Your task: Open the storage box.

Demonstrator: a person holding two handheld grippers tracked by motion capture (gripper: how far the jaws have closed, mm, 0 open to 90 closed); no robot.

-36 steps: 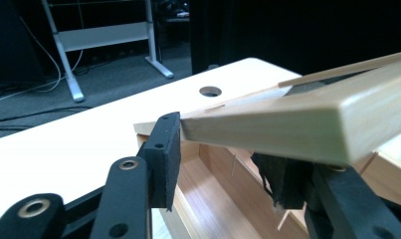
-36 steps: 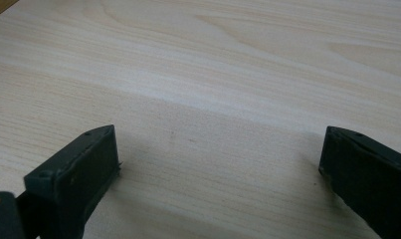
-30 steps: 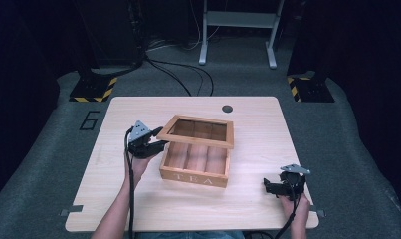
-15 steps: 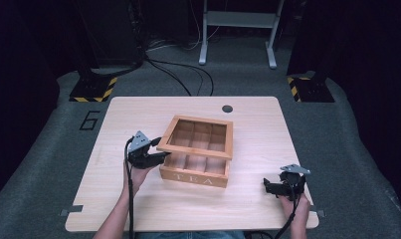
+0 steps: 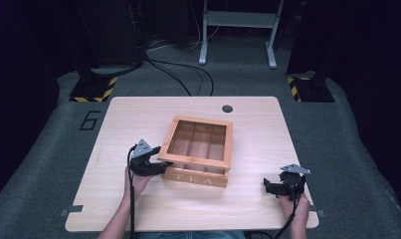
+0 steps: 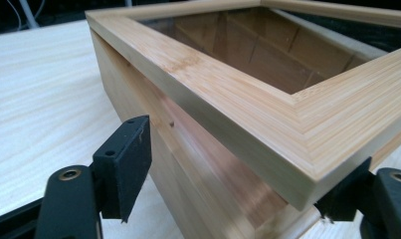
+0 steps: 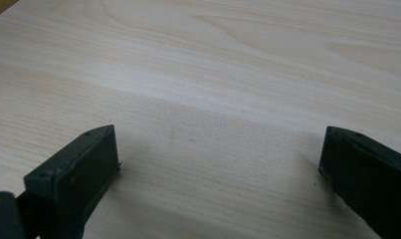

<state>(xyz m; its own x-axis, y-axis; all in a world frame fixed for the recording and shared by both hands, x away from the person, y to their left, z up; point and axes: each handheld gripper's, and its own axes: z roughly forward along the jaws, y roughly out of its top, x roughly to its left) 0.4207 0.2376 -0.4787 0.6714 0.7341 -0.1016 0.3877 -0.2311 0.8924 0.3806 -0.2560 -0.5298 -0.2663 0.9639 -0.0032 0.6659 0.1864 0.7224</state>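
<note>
Grey carpet and dark stands surround my pale wooden table (image 5: 138, 124); the tea box (image 5: 200, 152) sits about mid-table, its "TEA" face toward me.

Status of work, as I read it: closing the lid.

- Lid (image 5: 200, 142) (wooden frame with a clear pane) lies level over the box. In the left gripper view its near corner (image 6: 307, 144) overhangs the box wall (image 6: 188, 164), and I can't tell whether a thin gap remains below it. Judged down or nearly so; full seating unconfirmed.
- Three compartments are visible through the pane; I cannot make out any contents.

Left gripper (image 5: 153, 164): at the box's left front corner, jaws wide apart. They straddle the lid corner, one jaw on the left of the box wall, the other tucked under the overhang on the right. No squeeze visible, so I log it as open, guiding rather than gripping.

Right gripper (image 5: 277, 188): well apart from the box, to its right near the table's front edge. Jaws spread wide over bare wood (image 7: 203, 99), holding nothing.

Remaining, in my judgement: confirm the lid sits flush all round, then draw the left gripper clear of the corner.
</note>
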